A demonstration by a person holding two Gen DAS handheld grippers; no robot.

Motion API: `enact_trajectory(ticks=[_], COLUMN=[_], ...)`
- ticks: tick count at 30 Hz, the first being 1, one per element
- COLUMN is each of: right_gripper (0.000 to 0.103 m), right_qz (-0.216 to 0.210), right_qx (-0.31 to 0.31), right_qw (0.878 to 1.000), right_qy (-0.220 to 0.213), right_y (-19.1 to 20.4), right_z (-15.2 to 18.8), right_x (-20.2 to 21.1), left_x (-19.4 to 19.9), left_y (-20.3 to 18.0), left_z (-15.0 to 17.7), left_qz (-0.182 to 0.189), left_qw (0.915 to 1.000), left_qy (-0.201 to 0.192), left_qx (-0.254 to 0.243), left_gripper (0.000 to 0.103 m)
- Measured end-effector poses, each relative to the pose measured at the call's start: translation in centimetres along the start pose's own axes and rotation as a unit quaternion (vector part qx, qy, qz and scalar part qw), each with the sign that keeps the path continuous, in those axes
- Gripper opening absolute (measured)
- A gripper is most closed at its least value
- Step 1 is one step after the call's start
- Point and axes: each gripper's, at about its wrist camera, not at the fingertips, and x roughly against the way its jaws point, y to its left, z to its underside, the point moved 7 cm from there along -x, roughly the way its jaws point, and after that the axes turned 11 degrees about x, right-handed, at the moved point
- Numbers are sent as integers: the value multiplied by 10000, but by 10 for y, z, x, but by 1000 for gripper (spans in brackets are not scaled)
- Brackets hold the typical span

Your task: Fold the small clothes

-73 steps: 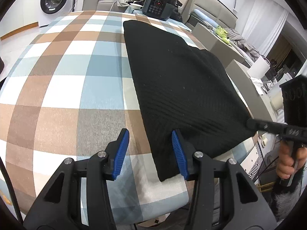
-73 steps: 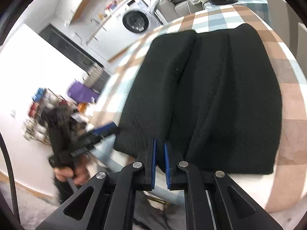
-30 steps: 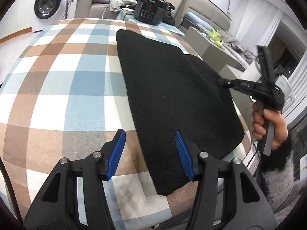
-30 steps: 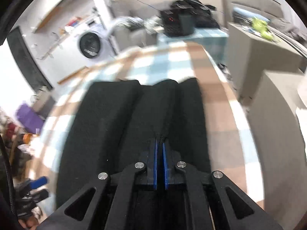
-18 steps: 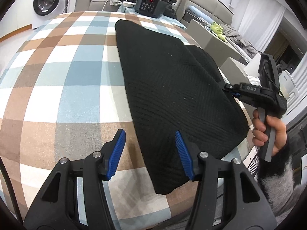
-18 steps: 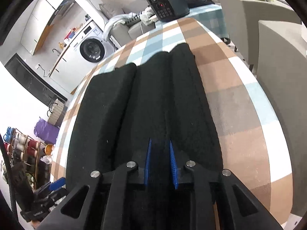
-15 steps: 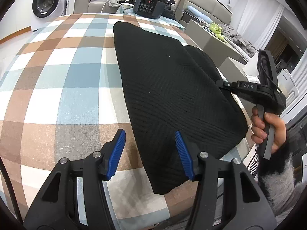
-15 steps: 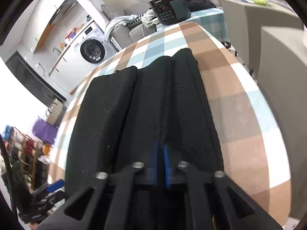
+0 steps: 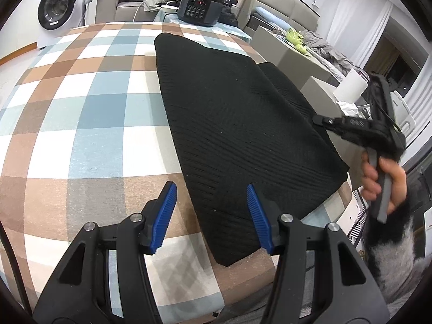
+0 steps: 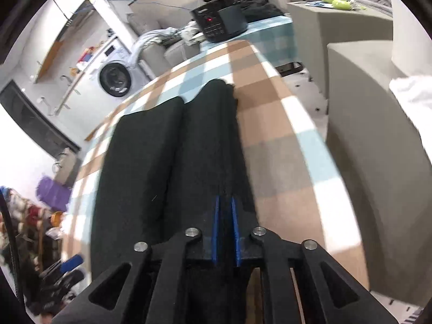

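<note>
A black knit garment (image 9: 243, 124) lies folded lengthwise on the checked tablecloth (image 9: 89, 124). My left gripper (image 9: 210, 210) hovers open over its near corner, one blue pad above the cloth and the other above the garment, gripping nothing. My right gripper (image 10: 225, 199), held in a person's hand (image 9: 378, 178), rests at the right edge of the garment (image 10: 162, 162). Its jaws are opening, and the blue pads stand slightly apart with a ridge of black fabric still between them. In the left wrist view the right gripper (image 9: 317, 120) touches the garment's right edge.
A black electric cooker (image 9: 201, 6) stands at the table's far end. A washing machine (image 9: 54, 8) and a sofa with clothes sit behind it. Grey boxes (image 10: 364, 124) crowd the table's right side. A white paper roll (image 9: 351, 86) stands on one.
The right gripper carried the garment's right part leftward over the body and lowered it. Its pads, shut on the fabric half a second ago, have parted slightly. The left gripper stayed in place.
</note>
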Motion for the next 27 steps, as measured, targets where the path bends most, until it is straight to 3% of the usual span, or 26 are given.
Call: enact_trajectory(ticks=[3,6,9,12,18,23,24,26,27], right_gripper=[17,17,23,29,33,42,39,13,8], right_qz=[-126,211,175,-69,-500,-367,-324,-219,-294], right_qx=[-44,-1,-225,-33,98,68,130,316,356], right_qw=[9999,9997,9985,9986,9986,9972,9968,9967,9965], right_qy=[-3,109,-466,-525,109,651,718,715,700], right_y=[5,5,8,26,54,52,54,57,60], right_z=[21,38,28,7,-31,-55,-57,-61,-64], right_x=[11,15,32,26,-35,-87,-94,-96,-93], left_x=[-3,-8,-10,-17,-25,-16,-14,-11,-10], left_y=[0,-1,-3,1,13,28,31,35,36], left_z=[1,3,2,1,8,-1,-4,-9,-10], left_qz=[10,-5,9,-47,-14,-109,-116,-115,-94], left_qw=[10000,9999,9999,9999,9995,9995,9994,9992,9991], left_qy=[42,119,116,105,271,115,82,27,9], left_qx=[24,-27,-72,-1,145,280,323,391,409], left_gripper=[51,51,51,51,51,51,51,51,51])
